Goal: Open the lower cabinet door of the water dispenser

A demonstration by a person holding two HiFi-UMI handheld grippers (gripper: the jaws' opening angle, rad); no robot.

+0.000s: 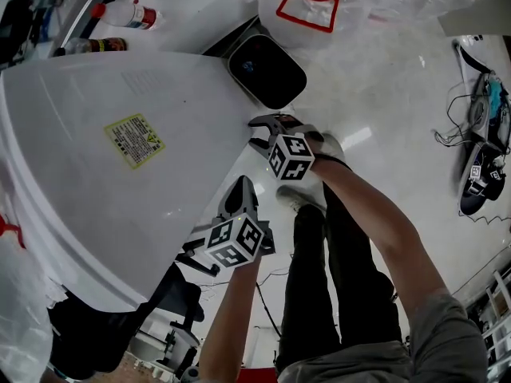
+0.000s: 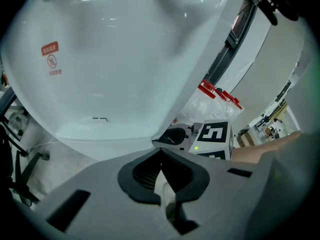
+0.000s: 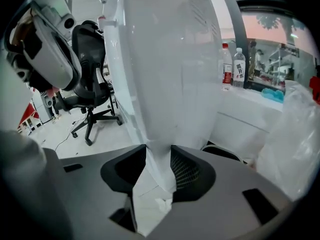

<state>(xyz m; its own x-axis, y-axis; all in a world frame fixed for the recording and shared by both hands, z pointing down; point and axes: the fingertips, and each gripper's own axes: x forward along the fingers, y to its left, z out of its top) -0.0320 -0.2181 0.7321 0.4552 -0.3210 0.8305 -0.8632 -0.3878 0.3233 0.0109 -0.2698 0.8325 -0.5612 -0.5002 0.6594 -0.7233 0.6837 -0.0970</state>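
Observation:
The white water dispenser [image 1: 120, 174] fills the left of the head view, with a yellow label [image 1: 134, 140] on its face. My right gripper [image 1: 254, 132] sits at its right edge, jaws apart, one on each side of that edge. In the right gripper view the thin white panel edge [image 3: 165, 84] runs down into the gap of the right gripper [image 3: 159, 151]; I see no clear press of the pads on it. My left gripper [image 1: 241, 183] hangs just below, close to the white face, its jaws together and empty [image 2: 160, 156]. It looks at the curved white body [image 2: 115, 59] and the right gripper [image 2: 172, 136].
A black bin [image 1: 266, 70] stands on the floor behind the dispenser. Bottles [image 1: 128, 14] and clear bags with red-capped jugs [image 1: 315, 2] lie beyond. A black office chair [image 3: 92, 99] stands on the far side. Cables and gear [image 1: 483, 134] lie at the right. The person's legs [image 1: 335, 278] are below.

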